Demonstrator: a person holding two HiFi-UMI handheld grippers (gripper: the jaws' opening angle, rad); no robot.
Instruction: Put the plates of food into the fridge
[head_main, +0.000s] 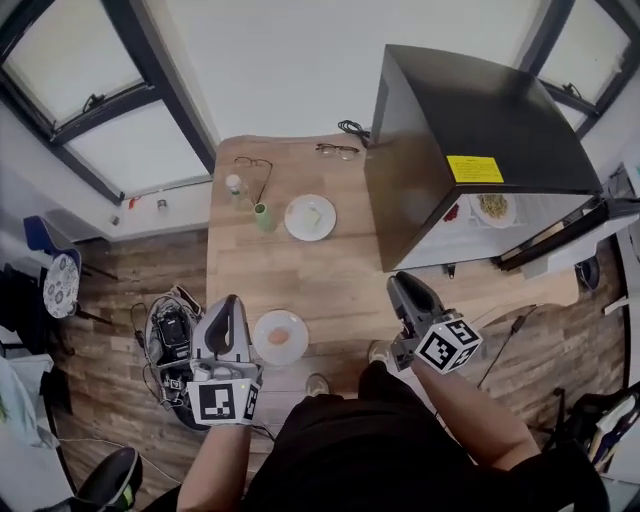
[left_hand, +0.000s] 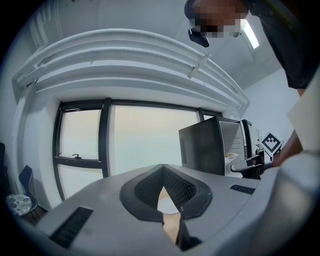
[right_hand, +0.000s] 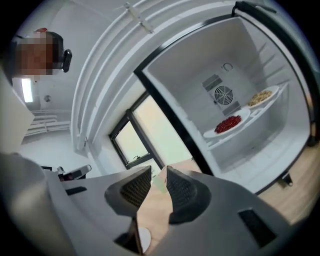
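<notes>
Head view, eng1: your near plate (head_main: 280, 337) sits close to the table's (head_main: 340, 280) front edge, just right of your left gripper (head_main: 228, 305). Bare wood runs from it to the far plate (head_main: 309, 217).
eng2: You're crowded left of the far plate: cup (head_main: 263, 216) just beside it, bottle (head_main: 234, 187) past that. Fridge (head_main: 470, 120) door is open. Red-food plate (right_hand: 227, 124) and yellow-food plate (right_hand: 260, 97) share its shelf.
eng1: Your left gripper is level, jaws closed tip to tip, empty. Your right gripper (head_main: 400, 285) tips slightly down toward the fridge, jaws apart, nothing between.
eng2: Yellow label (head_main: 474, 168) on the fridge top; you can't read print that small.
</notes>
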